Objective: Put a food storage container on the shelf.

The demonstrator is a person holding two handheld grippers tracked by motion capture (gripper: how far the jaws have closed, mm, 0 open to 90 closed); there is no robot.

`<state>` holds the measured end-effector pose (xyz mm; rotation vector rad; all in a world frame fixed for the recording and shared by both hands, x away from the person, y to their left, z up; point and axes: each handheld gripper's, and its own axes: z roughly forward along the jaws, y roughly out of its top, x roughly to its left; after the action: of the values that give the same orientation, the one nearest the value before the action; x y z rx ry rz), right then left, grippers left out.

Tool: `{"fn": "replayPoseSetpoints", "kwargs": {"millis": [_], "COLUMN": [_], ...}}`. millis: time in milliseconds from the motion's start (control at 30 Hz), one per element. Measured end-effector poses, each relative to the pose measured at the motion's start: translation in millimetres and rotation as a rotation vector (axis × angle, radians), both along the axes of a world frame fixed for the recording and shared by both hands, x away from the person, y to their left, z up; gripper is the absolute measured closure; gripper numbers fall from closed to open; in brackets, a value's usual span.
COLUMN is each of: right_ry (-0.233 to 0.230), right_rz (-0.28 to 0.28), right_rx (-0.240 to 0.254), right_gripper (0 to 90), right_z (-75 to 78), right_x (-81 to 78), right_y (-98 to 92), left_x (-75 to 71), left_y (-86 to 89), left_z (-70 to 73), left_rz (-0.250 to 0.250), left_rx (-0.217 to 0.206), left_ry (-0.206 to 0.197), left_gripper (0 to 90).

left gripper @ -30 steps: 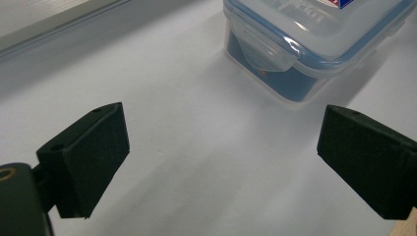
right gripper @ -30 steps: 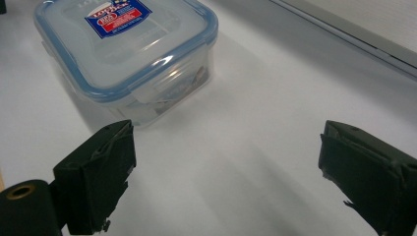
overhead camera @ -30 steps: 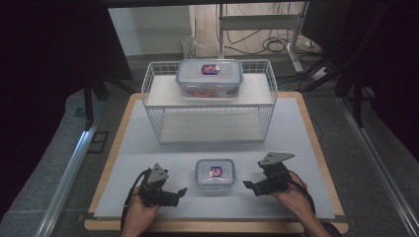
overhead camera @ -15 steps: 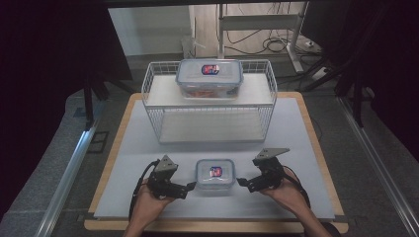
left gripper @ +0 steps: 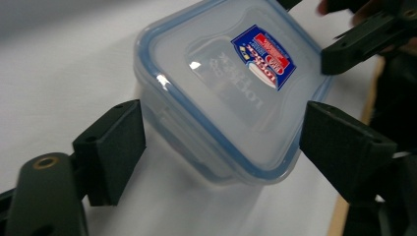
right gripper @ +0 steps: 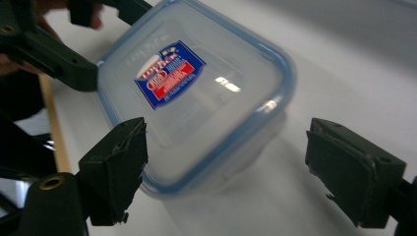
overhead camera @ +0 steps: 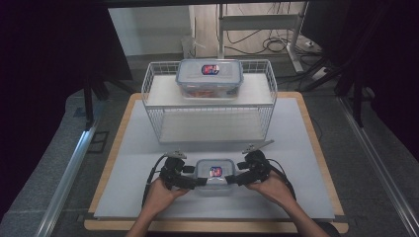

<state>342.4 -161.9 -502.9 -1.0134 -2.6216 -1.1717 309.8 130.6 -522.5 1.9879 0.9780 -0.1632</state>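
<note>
**Two grippers flank a small food box**

A small clear plastic container with a blue-rimmed lid (overhead camera: 214, 174) sits near the white table's (overhead camera: 148, 148) front edge, directly between the left gripper (overhead camera: 195, 181) and right gripper (overhead camera: 233, 180). Both jaws, just narrowing, straddle its opposite corners without pressing.

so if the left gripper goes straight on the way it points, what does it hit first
Most likely the small box: its near corner already sits between the left gripper and its open fingers, which have just been closing, apparently without touching it.
</note>
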Motion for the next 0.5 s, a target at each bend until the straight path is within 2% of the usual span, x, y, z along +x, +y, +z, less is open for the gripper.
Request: {"fn": "replayPoseSetpoints", "kwargs": {"millis": [100,233,333,433,500], "right_ry": [0.05,0.093,0.095,0.099,0.091], "right_rz": [0.011,0.013,0.003,0.003,0.001], "right_rx": [0.028,0.048,0.058,0.061,0.067], "right_gripper": [19.7,22.8,28.3,30.7,36.0], "right_z": [-3.3,-5.4,-3.7,-3.6,-2.2], "right_x": [3.8,5.2,2.2,-1.1,-3.8], "right_y": [3.4,4.0,1.3,-0.8,-3.9], "left_x": [2.0,1.2,-0.7,-3.2,-6.4], "left_y": [0.0,2.2,4.3,4.9,5.4], "left_z": [-4.0,-3.8,-3.9,-5.2,-4.6], "left_rz": [-0.003,0.006,0.008,0.012,0.021], "left_rx": [-0.04,-0.044,-0.043,-0.057,-0.06], "left_ry": [0.033,0.042,0.04,0.063,0.071], "left_gripper": [19.6,23.6,27.4,29.2,31.4]}}
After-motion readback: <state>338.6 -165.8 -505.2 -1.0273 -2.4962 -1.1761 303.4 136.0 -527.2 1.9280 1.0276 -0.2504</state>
